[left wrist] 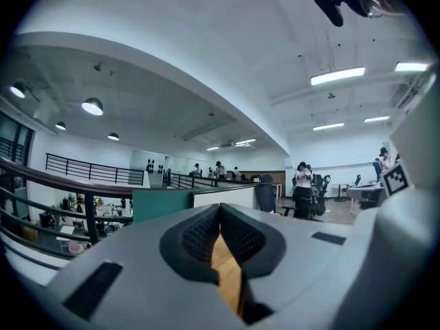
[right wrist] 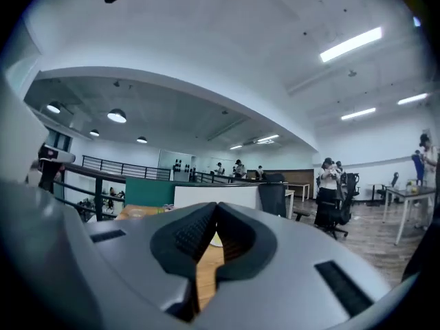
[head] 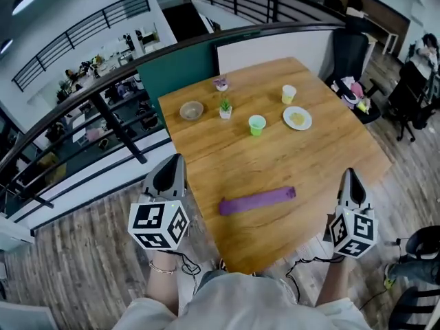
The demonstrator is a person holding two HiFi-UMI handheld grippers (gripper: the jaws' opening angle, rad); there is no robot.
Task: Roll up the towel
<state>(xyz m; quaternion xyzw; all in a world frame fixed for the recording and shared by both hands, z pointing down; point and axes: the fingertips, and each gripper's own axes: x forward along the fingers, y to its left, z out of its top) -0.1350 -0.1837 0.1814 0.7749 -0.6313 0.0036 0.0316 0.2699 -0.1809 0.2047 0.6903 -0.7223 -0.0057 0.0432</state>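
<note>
a: in the head view we find the purple towel (head: 257, 200) as a long roll on the wooden table (head: 275, 158). it lies at the lower centre of the frame, near the table's front edge.

b: neither gripper view shows it. there we only get a thin strip of tabletop under the pads, then railings, desks and people standing far off in the office.

a: the head view puts the left gripper (head: 174, 160) at lower left and the right gripper (head: 350, 175) at lower right. the towel lies between them and apart from both.

b: and their own views settle the claws. on each we see the jaws closed pad against pad, with nothing held.

a: only the head view gives us the far end of the table, at upper centre: a bowl (head: 192, 110), a small potted plant (head: 225, 108), a green cup (head: 256, 124), a yellow cup (head: 289, 93) and a plate (head: 297, 117).

b: any writing?

a: the only print we can make out is the black-and-white square markers on the marker cube (head: 159, 223) of each gripper.
</note>
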